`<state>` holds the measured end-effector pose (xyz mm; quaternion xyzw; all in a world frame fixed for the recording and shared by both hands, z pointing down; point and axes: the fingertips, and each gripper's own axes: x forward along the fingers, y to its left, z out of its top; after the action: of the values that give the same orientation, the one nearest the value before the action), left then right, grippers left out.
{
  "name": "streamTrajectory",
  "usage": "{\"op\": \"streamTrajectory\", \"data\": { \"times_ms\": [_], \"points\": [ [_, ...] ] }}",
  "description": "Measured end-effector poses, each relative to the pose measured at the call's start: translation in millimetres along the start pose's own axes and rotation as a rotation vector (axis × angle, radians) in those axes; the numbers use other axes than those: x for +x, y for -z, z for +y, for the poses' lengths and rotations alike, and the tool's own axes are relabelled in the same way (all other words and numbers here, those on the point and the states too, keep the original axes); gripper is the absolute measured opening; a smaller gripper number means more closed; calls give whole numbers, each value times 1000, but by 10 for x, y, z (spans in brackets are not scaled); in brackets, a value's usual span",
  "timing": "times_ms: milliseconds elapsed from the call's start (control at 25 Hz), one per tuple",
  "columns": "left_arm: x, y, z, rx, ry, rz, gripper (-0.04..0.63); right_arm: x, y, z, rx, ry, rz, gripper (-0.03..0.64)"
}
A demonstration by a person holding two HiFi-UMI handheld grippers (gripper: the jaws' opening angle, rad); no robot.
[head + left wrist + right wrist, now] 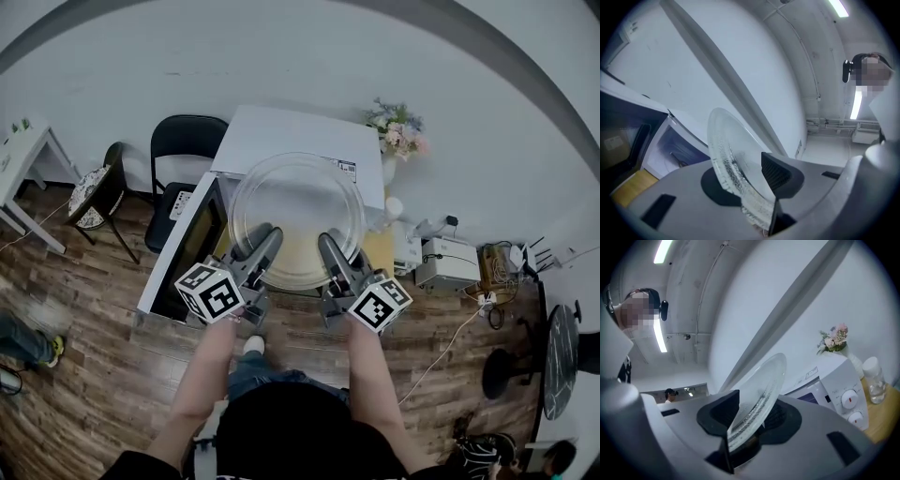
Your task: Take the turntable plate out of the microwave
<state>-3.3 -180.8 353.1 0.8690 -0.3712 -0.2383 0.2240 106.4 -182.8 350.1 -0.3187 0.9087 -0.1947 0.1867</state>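
Observation:
The clear glass turntable plate [296,220] is held up in front of the white microwave [291,139], whose door [187,246] hangs open at the left. My left gripper [265,236] grips the plate's near left rim and my right gripper [330,242] its near right rim. In the left gripper view the plate [724,145] stands on edge between the jaws of the left gripper [745,180], with the open microwave cavity [675,145] behind it. In the right gripper view the plate [761,385] sits tilted between the dark pads of the right gripper [750,420], beside the microwave's dial panel [848,401].
A vase of flowers [398,131] and a white bottle [394,208] stand right of the microwave on the wooden table [380,251]. A black chair [183,150] is at the left. White boxes and cables [448,262] lie on the floor at the right.

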Motion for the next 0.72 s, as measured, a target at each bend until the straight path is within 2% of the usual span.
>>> {"op": "streamTrajectory", "data": {
  "times_ms": [240, 720],
  "points": [
    [129, -247, -50, 88, 42, -3, 132, 162, -204, 65, -96, -13, -17, 153],
    [465, -652, -81, 199, 108, -17, 156, 460, -610, 89, -203, -13, -82, 163]
  ]
}}
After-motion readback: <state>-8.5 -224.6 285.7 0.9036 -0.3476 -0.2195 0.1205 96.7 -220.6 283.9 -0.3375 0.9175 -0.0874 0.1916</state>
